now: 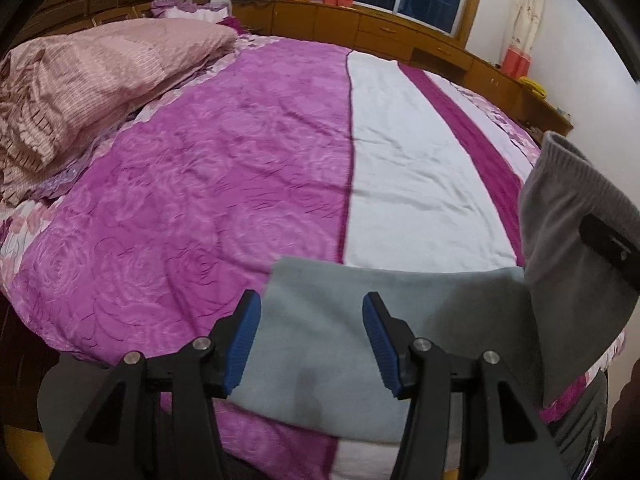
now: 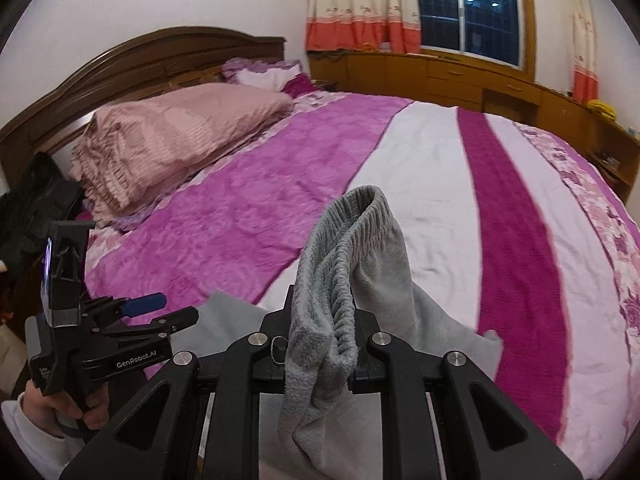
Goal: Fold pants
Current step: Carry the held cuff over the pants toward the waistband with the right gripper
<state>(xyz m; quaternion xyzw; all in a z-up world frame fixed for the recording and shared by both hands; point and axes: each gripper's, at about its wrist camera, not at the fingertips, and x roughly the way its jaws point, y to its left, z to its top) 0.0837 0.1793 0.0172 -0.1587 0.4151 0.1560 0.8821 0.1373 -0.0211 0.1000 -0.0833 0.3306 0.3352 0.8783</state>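
Note:
Grey fleece pants lie on the near edge of the bed. My left gripper is open and empty, its blue pads either side of the flat grey cloth, just above it. My right gripper is shut on the pants' ribbed waistband and holds it lifted above the bed; the cloth hides its fingertips. The raised waistband part shows at the right in the left wrist view. The left gripper also shows at the lower left in the right wrist view.
The bed has a purple, white and magenta cover. A pink folded quilt and pillows lie at the headboard. Wooden cabinets run under the window along the far side.

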